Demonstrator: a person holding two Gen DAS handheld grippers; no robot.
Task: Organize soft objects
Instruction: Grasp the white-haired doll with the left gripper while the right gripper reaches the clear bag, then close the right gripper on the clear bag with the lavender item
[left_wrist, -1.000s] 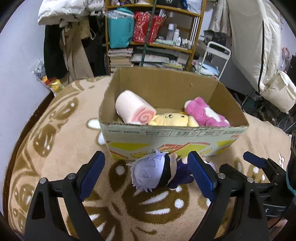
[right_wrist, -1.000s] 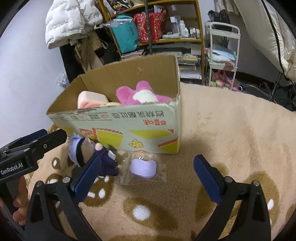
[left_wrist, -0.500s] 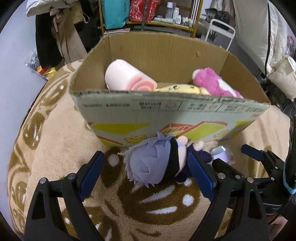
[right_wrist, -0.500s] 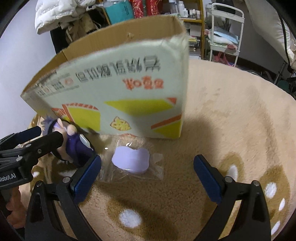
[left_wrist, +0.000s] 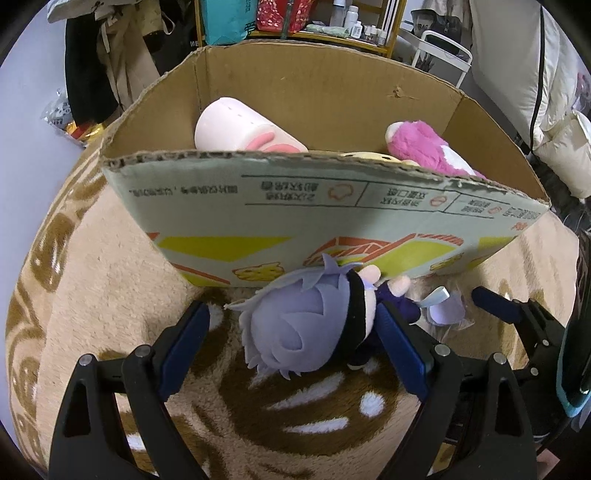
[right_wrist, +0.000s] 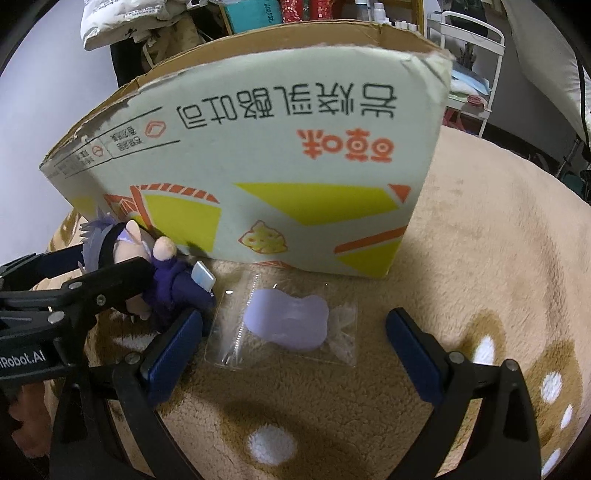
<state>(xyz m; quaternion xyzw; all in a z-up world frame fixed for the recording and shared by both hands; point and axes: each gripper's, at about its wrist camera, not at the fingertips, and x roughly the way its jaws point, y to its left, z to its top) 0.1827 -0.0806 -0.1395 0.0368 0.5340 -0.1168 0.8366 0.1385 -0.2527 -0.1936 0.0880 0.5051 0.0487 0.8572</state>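
A plush doll with lilac hair and a black blindfold (left_wrist: 306, 325) lies on the rug against the cardboard box (left_wrist: 295, 206). My left gripper (left_wrist: 295, 343) is open, its fingers on either side of the doll's head. A small lilac soft toy in a clear bag (right_wrist: 286, 321) lies on the rug in front of the box (right_wrist: 258, 147). My right gripper (right_wrist: 295, 347) is open around it, low over the rug. The doll (right_wrist: 155, 266) and left gripper also show at left in the right wrist view. Inside the box are a pink roll plush (left_wrist: 236, 129), a yellow plush (left_wrist: 369, 157) and a magenta plush (left_wrist: 421, 147).
A beige and brown patterned fleece rug (left_wrist: 92, 295) covers the surface. Behind the box stand a shelf with bags and bottles (left_wrist: 288, 18), hanging coats (left_wrist: 110, 55) and a white cart (left_wrist: 443, 48). White bedding (left_wrist: 554, 92) hangs at the right.
Both grippers have moved forward and down, closer to the box. The left now brackets the doll's head and the right brackets the bagged lilac toy. Both stayed open.
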